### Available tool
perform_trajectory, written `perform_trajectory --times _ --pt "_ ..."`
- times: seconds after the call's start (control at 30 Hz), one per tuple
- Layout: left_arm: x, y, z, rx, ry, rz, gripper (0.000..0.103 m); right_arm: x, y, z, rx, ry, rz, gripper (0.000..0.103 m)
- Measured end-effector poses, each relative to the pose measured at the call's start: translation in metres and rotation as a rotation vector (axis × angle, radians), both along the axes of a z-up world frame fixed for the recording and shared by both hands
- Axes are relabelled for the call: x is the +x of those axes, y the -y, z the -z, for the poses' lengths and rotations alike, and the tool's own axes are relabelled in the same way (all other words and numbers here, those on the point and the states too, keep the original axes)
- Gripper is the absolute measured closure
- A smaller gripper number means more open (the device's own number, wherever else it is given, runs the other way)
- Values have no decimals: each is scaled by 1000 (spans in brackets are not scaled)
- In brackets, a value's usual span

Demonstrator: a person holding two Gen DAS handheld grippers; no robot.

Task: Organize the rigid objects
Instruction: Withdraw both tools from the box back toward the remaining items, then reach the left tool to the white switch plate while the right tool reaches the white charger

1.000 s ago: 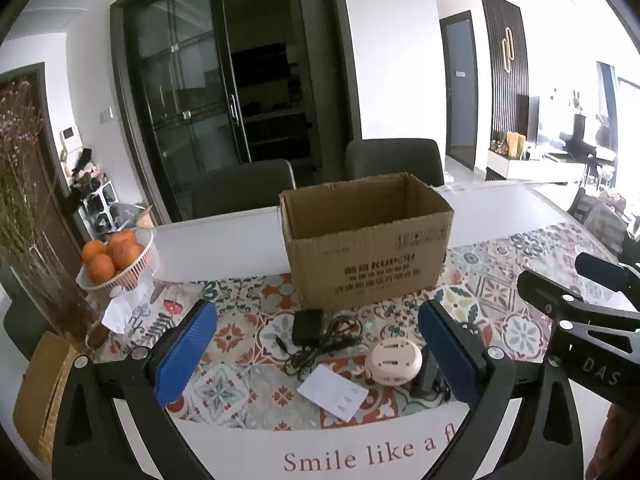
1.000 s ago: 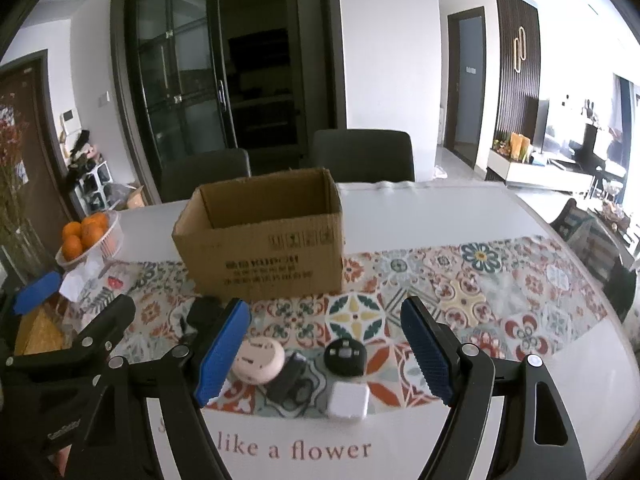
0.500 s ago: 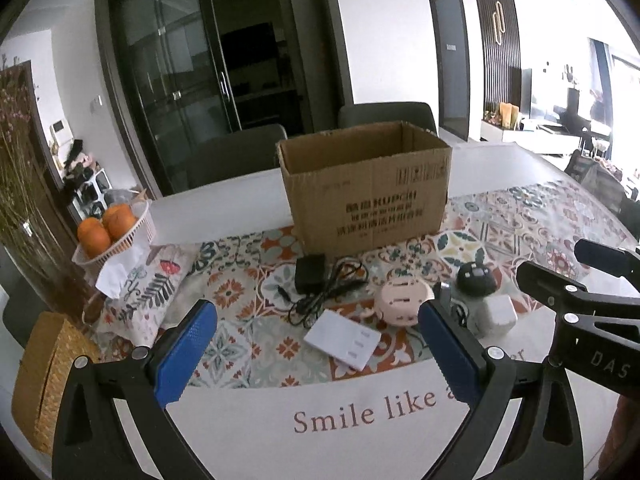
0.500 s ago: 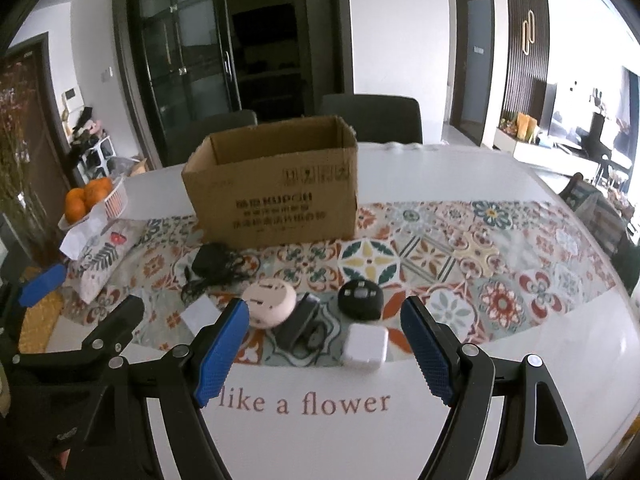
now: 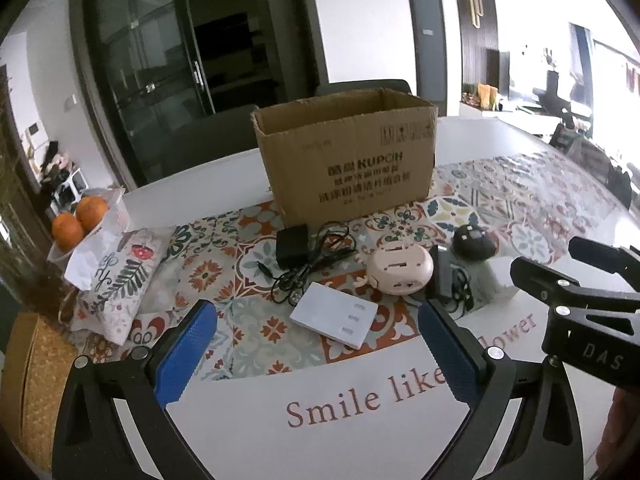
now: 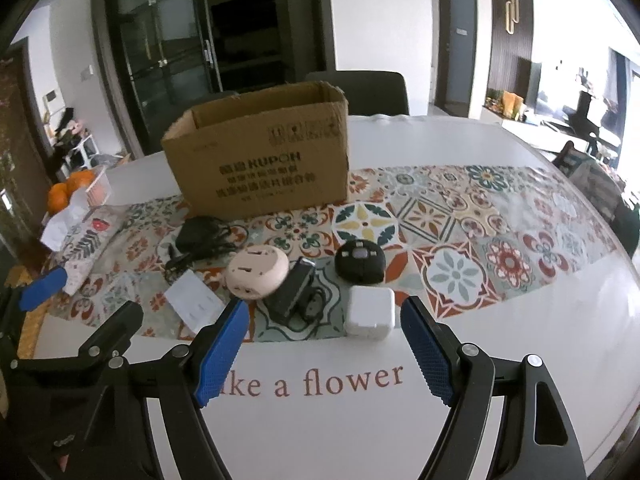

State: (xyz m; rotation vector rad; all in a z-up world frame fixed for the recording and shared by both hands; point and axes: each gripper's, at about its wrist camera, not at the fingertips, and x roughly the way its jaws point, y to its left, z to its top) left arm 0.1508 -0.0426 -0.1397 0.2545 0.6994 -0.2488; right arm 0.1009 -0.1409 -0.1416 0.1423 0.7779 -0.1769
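An open-topped cardboard box printed with dark lettering is seen standing upright on the patterned table runner, toward the far side of the table. In front of it, nearer the cameras, a loose cluster of small items is laid out: a black power adapter with coiled cable, a flat white switch panel, a round pink device, a second black adapter lying just beside the pink device, a dark rounded gadget, and a white cube charger at the runner's near edge. The left gripper is held pitched downward over the white table edge, jaws spread wide with nothing between the blue pads; the switch panel lies just beyond them. The right gripper is likewise tilted down and spread wide, empty, with the white cube charger just beyond its fingertips. A bowl of oranges and a floral tissue pack are noted at the left. The box interior is hidden by its front wall, and the markings on the dark gadget cannot be made out.
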Motion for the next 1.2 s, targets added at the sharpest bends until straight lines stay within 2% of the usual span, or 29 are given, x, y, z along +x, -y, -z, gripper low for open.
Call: perform_trajectory --times 0.27,0.53,0.73,0.97,1.1,1.2 --pt "13 1 30 33 -15 59 0 5 -3 25 -35 -9 52 24" --pt "23 1 54 13 -49 60 0 10 -1 40 -51 0 85 24" --pt "31 5 73 37 -42 88 0 16 2 56 -64 -6 105 23" --pt "43 5 88 46 -48 105 0 24 4 73 -54 -15 140 21" --pt "51 6 94 29 -93 131 0 28 6 79 -46 -14 152 21" --pt "53 8 93 33 -81 131 0 31 10 82 -31 -13 163 21"
